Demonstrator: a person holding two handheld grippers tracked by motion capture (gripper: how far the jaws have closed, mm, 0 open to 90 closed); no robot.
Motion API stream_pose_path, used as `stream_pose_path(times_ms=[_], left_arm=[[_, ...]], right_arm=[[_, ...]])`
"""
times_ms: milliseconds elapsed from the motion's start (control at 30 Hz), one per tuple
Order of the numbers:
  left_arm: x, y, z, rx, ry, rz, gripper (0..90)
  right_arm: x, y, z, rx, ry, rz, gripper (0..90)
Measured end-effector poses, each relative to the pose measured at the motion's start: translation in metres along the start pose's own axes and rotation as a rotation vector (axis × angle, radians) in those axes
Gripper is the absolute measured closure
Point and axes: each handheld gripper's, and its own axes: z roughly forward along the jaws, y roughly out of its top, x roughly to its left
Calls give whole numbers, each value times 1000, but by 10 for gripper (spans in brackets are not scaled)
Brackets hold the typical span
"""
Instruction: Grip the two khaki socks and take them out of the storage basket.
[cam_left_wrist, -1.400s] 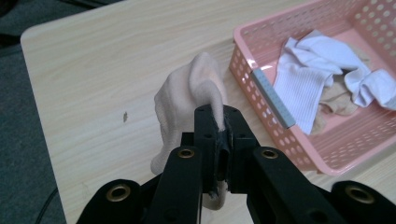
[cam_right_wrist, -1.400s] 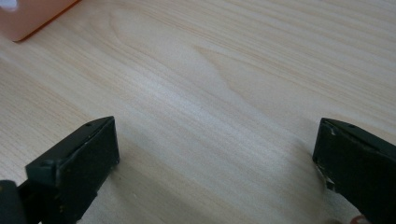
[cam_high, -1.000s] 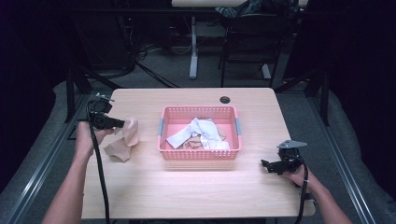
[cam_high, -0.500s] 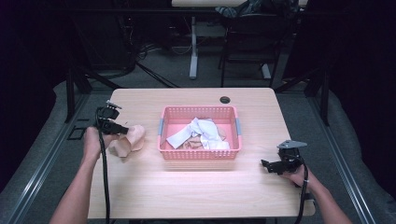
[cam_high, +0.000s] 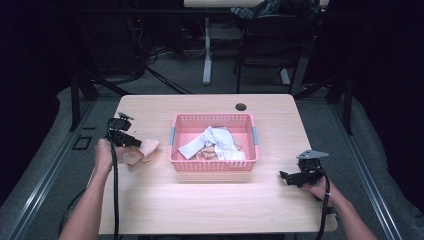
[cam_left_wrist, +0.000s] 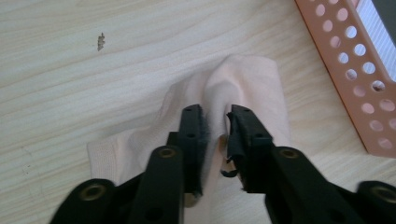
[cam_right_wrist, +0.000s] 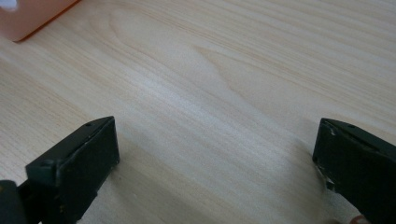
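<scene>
Right now my left gripper (cam_high: 136, 142) sits at the left of the high view, low over the table (cam_high: 210, 200), with the sock (cam_high: 144, 151) lying on the wood just left of the basket (cam_high: 214, 165). In the left gripper view the gripper (cam_left_wrist: 215, 112) has its jaws a little apart and they have just been opening; a raised fold of the sock (cam_left_wrist: 243, 79) stands in the gap between them, and I cannot tell whether the pads still press on it. The rest of the sock spreads flat under and beyond the jaws, its far end near the basket wall (cam_left_wrist: 355, 70) at the upper right of that frame. My right gripper (cam_high: 289, 177) rests at the lower right of the high view, well apart from the basket. In its own view the gripper (cam_right_wrist: 215, 140) is spread wide over bare wood, with a basket corner (cam_right_wrist: 32, 18) at the upper left.
</scene>
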Motion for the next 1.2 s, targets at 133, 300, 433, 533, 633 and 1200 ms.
stream_pose_path(times_ms=[133, 300, 433, 533, 633, 1200], left_arm=[[1, -4, -12, -26, 22, -18, 326], [1, -10, -24, -66, 30, -30, 196], [-2, -18, -37, -99, 33, -26, 157], [-5, -26, -43, -114, 48, -7, 152], [-8, -36, -46, -140, 71, -12, 135], [6, -88, -39, -164, 114, -76, 31]], right_arm=[[0, 0, 0, 1, 0, 0, 0], [0, 0, 0, 0, 0, 0, 0], [0, 0, 0, 1, 0, 0, 0], [0, 0, 0, 0, 0, 0, 0], [0, 0, 0, 0, 0, 1, 0], [0, 0, 0, -2, 0, 2, 0]])
